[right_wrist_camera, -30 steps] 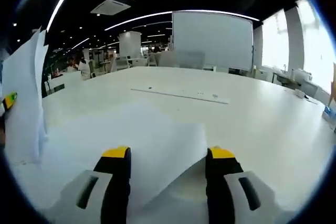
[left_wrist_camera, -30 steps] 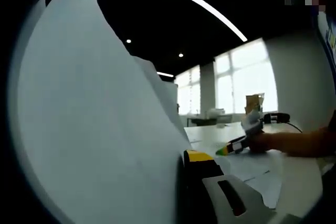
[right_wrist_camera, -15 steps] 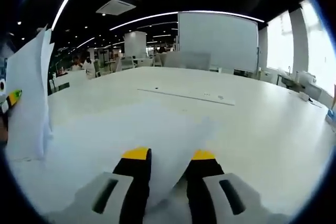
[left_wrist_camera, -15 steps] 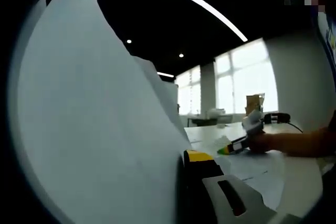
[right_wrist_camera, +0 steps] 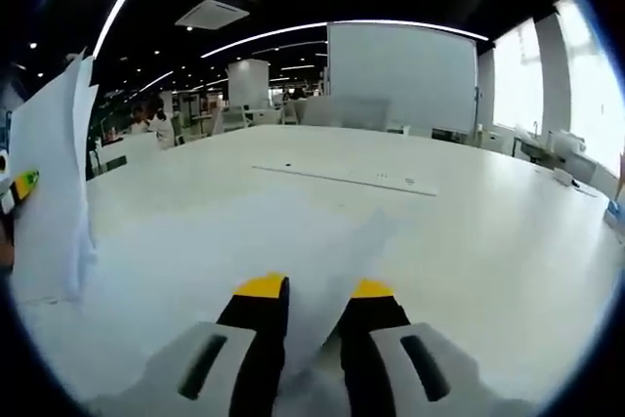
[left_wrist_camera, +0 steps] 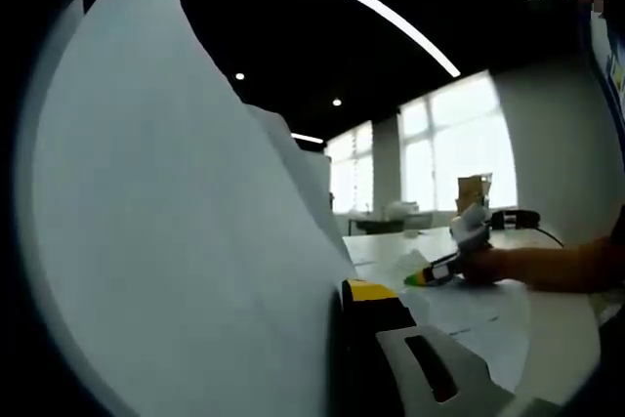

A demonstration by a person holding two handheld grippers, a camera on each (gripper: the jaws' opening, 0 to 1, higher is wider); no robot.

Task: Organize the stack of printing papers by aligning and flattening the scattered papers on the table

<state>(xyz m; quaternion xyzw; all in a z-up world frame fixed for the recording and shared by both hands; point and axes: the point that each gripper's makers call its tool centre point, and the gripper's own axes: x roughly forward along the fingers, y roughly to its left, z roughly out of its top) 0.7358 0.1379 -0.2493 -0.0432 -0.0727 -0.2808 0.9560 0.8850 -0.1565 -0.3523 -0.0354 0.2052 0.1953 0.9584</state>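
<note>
The table (right_wrist_camera: 469, 212) carried loose papers, not yet one squared stack. My left gripper (left_wrist_camera: 376, 314) held a sheaf of sheets (left_wrist_camera: 166, 241) upright on edge, apparently clamped, though I could not tell for certain. My right gripper (right_wrist_camera: 317, 290) had its jaws nearly together, pinching a lying sheet (right_wrist_camera: 283, 241). I judged aligning underway, flattening undone.

Dim, soft frames; windows (left_wrist_camera: 459, 148) glare, edges warp

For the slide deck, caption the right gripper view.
Right gripper pinches a flat sheet on the white table; upright papers stand at left.
</note>
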